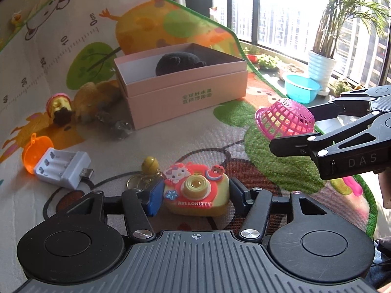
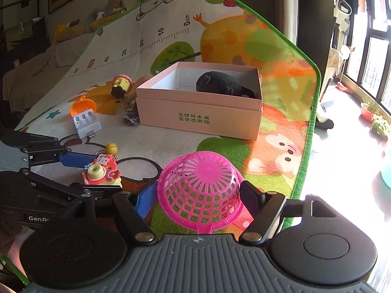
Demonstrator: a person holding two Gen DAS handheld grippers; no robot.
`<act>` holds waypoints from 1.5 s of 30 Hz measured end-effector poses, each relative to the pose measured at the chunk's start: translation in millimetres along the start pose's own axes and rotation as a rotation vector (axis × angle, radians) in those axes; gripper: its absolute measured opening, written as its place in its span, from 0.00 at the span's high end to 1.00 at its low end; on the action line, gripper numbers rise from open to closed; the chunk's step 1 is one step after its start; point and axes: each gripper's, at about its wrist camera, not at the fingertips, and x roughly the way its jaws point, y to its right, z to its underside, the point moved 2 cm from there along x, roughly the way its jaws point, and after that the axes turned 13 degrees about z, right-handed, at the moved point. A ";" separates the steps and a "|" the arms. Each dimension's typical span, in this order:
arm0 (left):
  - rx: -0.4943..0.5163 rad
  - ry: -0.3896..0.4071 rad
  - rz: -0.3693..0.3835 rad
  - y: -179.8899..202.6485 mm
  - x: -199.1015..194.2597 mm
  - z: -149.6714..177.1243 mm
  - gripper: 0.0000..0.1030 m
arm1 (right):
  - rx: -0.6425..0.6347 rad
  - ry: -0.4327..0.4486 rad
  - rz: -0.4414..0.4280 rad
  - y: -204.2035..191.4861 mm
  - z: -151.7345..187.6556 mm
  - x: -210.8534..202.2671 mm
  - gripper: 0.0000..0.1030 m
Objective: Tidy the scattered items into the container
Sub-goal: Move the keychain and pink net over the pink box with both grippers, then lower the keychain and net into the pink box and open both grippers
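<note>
Left gripper (image 1: pixel 195 195) brackets the toy camera (image 1: pixel 195 191), right gripper (image 2: pixel 198 199) straddles the pink basket (image 2: pixel 199 190), both wide, so next: squeeze, lift, carry to the box (image 1: pixel 185 92).

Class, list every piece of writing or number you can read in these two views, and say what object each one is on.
"HELLOKITTY": front of the toy camera.
"全球好水果 直供百果园": side of the pink box.
"0cm", "10", "20", "30", "40": ruler on the play mat; the next number is blurred.
"DAS": right gripper, cut off.
"GenRo": left gripper, cut off.
</note>
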 end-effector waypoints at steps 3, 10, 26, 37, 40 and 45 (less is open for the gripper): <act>-0.010 0.023 0.020 2.5 -13.0 0.3 0.40 | -0.002 -0.001 -0.006 -2.2 -1.5 -5.4 0.28; 0.018 0.061 0.038 11.5 -31.1 -6.1 0.40 | 0.011 -0.021 -0.033 -6.8 -7.8 -14.1 0.28; 0.163 0.230 0.081 -15.0 -25.8 -107.3 0.40 | 0.060 0.121 -0.086 22.6 -126.2 -5.2 0.28; 0.163 0.378 0.060 -79.3 49.8 -191.1 0.33 | 0.114 0.161 -0.016 37.9 -245.9 107.2 0.27; 0.115 0.336 0.074 -96.1 60.8 -184.2 0.20 | 0.121 0.108 -0.041 34.3 -247.0 134.1 0.17; 0.077 0.281 0.032 -111.8 39.4 -150.2 0.09 | 0.122 0.073 -0.022 34.6 -229.3 149.6 0.17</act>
